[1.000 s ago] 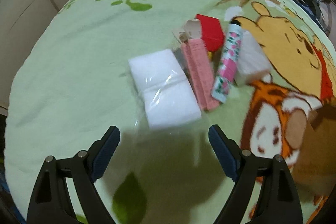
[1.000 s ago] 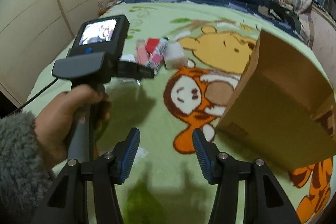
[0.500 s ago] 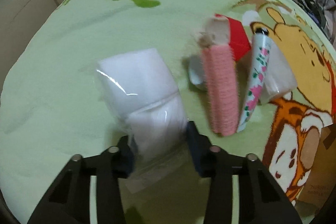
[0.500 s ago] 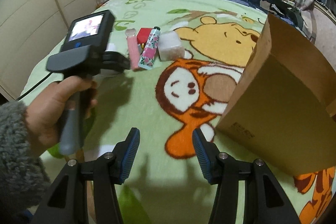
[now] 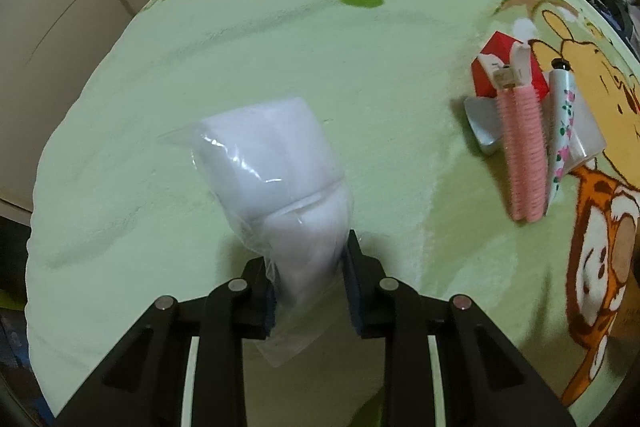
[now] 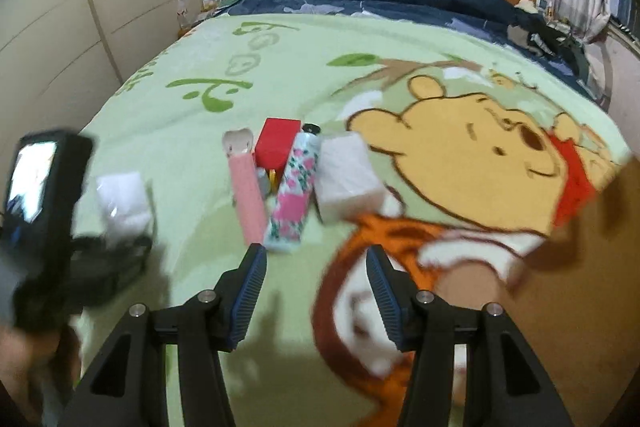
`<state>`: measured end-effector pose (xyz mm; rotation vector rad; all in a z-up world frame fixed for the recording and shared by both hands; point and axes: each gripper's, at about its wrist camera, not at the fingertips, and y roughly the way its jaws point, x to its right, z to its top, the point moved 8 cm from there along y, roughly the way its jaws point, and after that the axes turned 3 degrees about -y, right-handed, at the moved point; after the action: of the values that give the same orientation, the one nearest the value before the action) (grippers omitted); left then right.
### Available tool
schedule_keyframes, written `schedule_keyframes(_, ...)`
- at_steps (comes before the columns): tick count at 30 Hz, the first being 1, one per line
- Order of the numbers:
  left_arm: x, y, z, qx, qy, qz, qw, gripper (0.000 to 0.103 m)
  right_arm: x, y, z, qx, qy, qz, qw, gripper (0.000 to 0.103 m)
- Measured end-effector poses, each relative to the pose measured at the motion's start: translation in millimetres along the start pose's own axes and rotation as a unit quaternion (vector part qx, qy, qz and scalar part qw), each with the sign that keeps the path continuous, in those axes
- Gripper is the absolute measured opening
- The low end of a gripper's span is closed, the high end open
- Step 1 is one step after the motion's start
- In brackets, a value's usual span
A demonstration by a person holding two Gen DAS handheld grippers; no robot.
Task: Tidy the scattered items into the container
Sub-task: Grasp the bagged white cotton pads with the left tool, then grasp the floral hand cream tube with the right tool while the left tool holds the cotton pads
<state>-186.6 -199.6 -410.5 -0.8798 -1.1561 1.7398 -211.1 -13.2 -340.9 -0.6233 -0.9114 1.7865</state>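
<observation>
My left gripper (image 5: pixel 310 269) is shut on a white pad pack in clear plastic (image 5: pixel 276 167) and holds it above the green blanket; the pack also shows in the right wrist view (image 6: pixel 122 203). A pink hair roller (image 5: pixel 522 155), a red box (image 5: pixel 490 69), a floral tube (image 5: pixel 562 131) and a white packet (image 5: pixel 586 143) lie in a cluster to the right. In the right wrist view the roller (image 6: pixel 248 195), red box (image 6: pixel 278 143), tube (image 6: pixel 294 195) and white packet (image 6: pixel 346 183) lie just ahead of my open, empty right gripper (image 6: pixel 316 279).
The brown cardboard box (image 6: pixel 580 267) stands at the right, blurred. The cartoon blanket (image 6: pixel 280 67) covers the bed. A dark quilt (image 6: pixel 380 3) and wooden headboard lie at the far end. Wardrobe doors (image 6: pixel 80 7) line the left side.
My left gripper closed on the white pad pack and lifted it left, away from the cluster. My right gripper moved forward toward the cluster of items, staying open.
</observation>
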Motion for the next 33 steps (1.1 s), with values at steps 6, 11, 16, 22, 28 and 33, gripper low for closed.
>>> schedule_keyframes(6, 4.2, 2.9, -0.5, 0.010, 0.021, 0.002, 0.9997, 0.028, -3.1, 47.6, 13.1, -0.018, 0.045, 0.019, 0.999, 0.053)
schedule_keyframes(11, -1.8, 5.0, -1.3, 0.004, 0.013, -0.011, 0.9999, 0.028, -3.6, 74.3, 15.5, -0.030, 0.062, 0.005, 0.998, 0.053)
schedule_keyframes(16, -3.7, 4.9, -5.2, -0.001, 0.012, -0.012, 0.9999, 0.028, -3.4, 96.5, 17.9, -0.052, 0.041, -0.020, 0.998, 0.053)
schedule_keyframes(22, -4.9, -1.9, -11.1, 0.001, 0.018, -0.012, 0.9998, 0.028, -7.4, 79.2, 10.8, -0.047, 0.023, 0.003, 0.999, 0.014)
schedule_keyframes(28, 1.8, -16.4, -27.2, -0.002, 0.026, -0.020, 0.9995, 0.028, -4.7, 36.8, -18.9, -0.047, 0.023, 0.024, 0.998, 0.014)
schedule_keyframes(33, 17.5, -29.8, -58.2, -0.024, 0.035, -0.030, 0.9987, 0.028, -1.3, 7.0, -59.8, -0.071, 0.033, 0.033, 0.996, 0.014)
